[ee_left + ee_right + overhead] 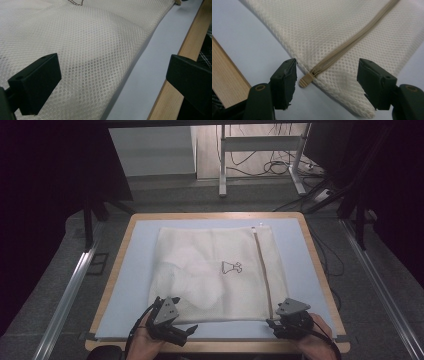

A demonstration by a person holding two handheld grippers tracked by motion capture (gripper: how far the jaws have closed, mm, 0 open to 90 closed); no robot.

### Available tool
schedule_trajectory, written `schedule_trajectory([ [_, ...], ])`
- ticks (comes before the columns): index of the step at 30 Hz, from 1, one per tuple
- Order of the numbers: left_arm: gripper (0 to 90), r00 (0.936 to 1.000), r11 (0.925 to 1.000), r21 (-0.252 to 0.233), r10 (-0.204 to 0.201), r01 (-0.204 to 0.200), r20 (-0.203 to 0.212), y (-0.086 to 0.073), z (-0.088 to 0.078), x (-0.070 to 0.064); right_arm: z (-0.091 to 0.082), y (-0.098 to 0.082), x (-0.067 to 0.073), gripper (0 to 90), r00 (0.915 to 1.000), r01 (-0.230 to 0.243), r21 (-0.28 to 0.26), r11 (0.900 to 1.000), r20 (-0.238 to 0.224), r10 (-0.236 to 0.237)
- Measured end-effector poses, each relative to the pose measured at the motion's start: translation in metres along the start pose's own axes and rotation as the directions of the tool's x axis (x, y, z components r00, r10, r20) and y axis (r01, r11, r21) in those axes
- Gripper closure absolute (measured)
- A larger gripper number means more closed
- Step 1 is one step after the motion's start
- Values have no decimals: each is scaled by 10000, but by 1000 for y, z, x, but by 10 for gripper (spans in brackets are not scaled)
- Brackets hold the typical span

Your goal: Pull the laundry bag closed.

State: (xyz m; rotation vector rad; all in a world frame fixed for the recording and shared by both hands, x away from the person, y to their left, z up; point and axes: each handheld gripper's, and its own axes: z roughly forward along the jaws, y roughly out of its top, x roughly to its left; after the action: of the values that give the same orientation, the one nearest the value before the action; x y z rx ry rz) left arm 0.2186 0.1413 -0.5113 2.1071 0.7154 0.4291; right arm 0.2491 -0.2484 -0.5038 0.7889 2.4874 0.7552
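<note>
Both grippers spread wide, empty: left gripper (187, 330) at mesh bag's (215, 270) near-left edge, right gripper (327, 80) straddling zipper pull (306, 80). Bag flat on bench (117, 270) mat.

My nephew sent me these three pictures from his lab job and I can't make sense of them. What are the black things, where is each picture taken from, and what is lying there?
There is no robot here. A person holds a black two-jaw tool in each hand: the left tool and the right tool. The wide picture comes from a camera fixed above the table. The other two come from small cameras riding on the tools, looking out between their jaws.

On the pale blue mat covering the wooden table lies a flat cream mesh zip bag with a small dark printed emblem. Its tan zipper runs along one side.

Nothing is held. Both tools are open at the bag's near edge; the right tool's view shows the zipper pull between its jaws.
</note>
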Motion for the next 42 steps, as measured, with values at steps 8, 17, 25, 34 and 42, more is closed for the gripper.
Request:
schedule_trajectory([
  [8, 0, 10000, 10000, 43, 57, -57, 10, 0, 1, -1, 7, 3, 6, 280, 9981, 620, 351, 9975, 41, -622],
  [17, 0, 10000, 9999, 69, 93, -94, 14, 0, 1, -1, 7, 3, 7, 392, 9946, 951, 695, 9930, 357, -978],
  [25, 0, 10000, 10000, 30, 74, -74, 23, 0, 0, -1, -2, 5, 11, 550, 9878, 1366, 652, 9885, 660, -1409],
  [34, 0, 9999, 10000, 27, 90, -90, 44, 1, -1, -1, -8, 5, 9, 719, 9890, 1296, 576, 9899, 642, -1332],
  [42, 0, 9999, 9999, 61, 122, -123, 71, 1, 0, -2, -4, 5, 6, 755, 9912, 1261, 547, 9905, 325, -1280],
])
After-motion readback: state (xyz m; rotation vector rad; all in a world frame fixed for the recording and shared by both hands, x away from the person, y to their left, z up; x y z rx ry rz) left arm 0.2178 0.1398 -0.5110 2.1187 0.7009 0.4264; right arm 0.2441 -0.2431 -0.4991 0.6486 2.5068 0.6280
